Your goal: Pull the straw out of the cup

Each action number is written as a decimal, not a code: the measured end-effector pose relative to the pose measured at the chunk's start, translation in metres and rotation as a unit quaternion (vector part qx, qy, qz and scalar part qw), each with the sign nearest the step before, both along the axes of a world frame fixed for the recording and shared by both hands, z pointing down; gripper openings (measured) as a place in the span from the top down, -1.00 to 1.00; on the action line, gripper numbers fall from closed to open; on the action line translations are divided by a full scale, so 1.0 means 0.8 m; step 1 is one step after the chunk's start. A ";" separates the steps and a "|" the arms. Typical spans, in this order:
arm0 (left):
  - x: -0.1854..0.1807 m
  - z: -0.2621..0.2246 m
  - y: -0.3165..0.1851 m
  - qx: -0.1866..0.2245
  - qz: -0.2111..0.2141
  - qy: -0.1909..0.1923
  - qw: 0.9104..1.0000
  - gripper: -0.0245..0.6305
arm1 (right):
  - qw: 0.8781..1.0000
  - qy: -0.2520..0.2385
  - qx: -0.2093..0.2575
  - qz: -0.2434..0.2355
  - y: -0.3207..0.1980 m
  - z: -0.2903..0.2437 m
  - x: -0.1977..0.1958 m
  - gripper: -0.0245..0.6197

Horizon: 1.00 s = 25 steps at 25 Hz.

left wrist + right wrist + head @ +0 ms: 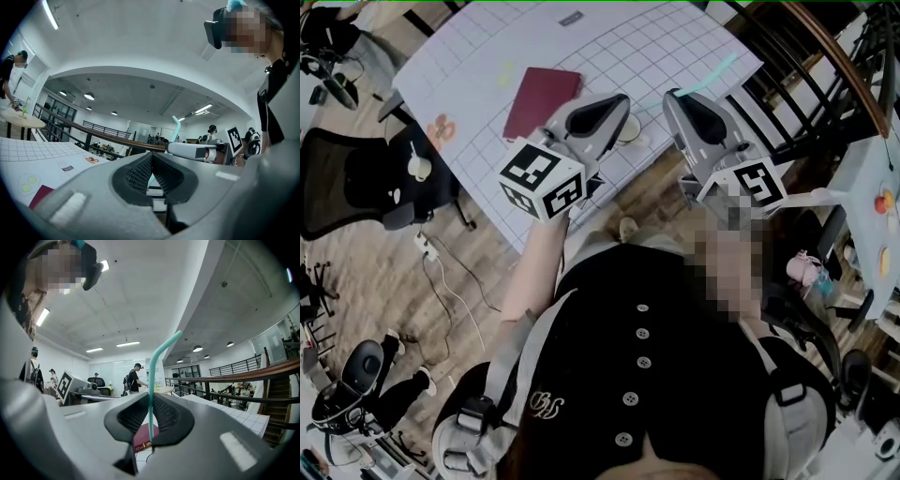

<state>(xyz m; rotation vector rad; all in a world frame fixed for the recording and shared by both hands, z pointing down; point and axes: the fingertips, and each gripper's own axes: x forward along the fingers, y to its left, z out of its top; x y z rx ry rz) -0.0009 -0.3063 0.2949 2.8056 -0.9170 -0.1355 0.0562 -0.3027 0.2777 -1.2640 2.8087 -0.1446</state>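
In the right gripper view, a teal bendy straw [151,380] stands upright between the pads of my right gripper [151,418], which is shut on it. The straw's lower end hangs free above the table. The head view shows the same straw [712,73] slanting away from the right gripper [677,99]. The left gripper [622,116] reaches the white cup [630,131], which it mostly hides. In the left gripper view, the left gripper [151,176] has its jaws closed on a thin pale sliver that looks like the cup's wall. The right gripper [187,150] and straw [176,127] float just beyond.
A white grid mat [656,47] covers the table, with a dark red book [542,98] lying left of the grippers. A black railing [806,84] runs along the right side. An office chair [356,178] and cables lie on the floor at left. People stand in the background.
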 end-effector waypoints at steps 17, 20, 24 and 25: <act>0.002 0.010 -0.014 -0.009 0.002 -0.009 1.000 0.93 | 1.000 0.012 -0.001 -0.006 -0.011 -0.001 -0.006 0.83; 0.002 0.012 -0.014 -0.011 0.003 -0.010 1.000 0.93 | 1.000 0.015 -0.002 -0.006 -0.012 0.002 -0.006 0.83; 0.002 0.015 -0.017 -0.016 0.002 -0.010 1.000 0.93 | 1.000 0.016 0.000 -0.005 -0.015 0.001 -0.005 0.83; 0.002 0.016 -0.018 -0.016 0.001 -0.011 1.000 0.93 | 1.000 0.016 0.000 -0.005 -0.016 0.002 -0.005 0.83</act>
